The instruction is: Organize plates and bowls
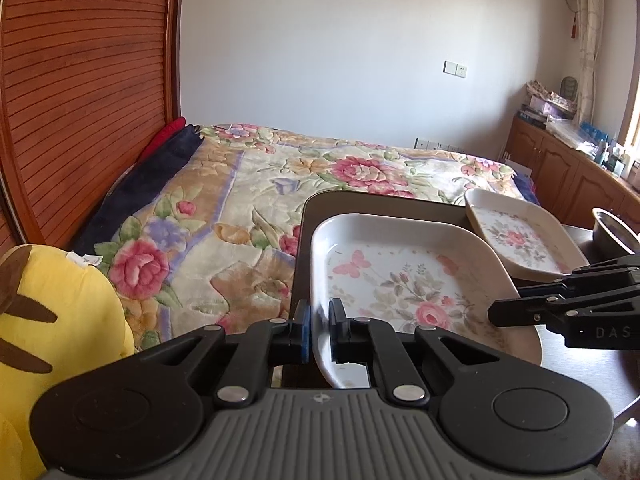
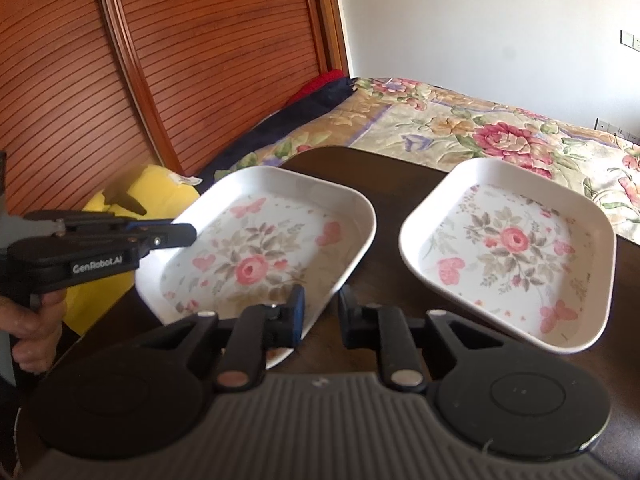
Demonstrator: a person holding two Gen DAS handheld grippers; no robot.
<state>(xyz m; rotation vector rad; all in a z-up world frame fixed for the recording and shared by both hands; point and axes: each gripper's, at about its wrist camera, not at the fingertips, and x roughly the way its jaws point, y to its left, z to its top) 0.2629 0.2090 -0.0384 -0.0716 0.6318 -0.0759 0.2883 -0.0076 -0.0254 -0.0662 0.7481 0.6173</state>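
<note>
Two white rectangular plates with a rose print lie on a dark table. My left gripper is shut on the left rim of the nearer plate, whose rim sits between the blue pads. From the right wrist this gripper bites the far-left edge of that plate, which overhangs the table. My right gripper is open at the same plate's right edge, its left finger over the rim. It enters the left wrist view as the right gripper. The second plate lies untouched to the right.
A metal bowl stands at the table's right end. A yellow plush toy sits left of the table. Behind lies a bed with a floral blanket and a slatted wooden headboard. A hand holds the left gripper's handle.
</note>
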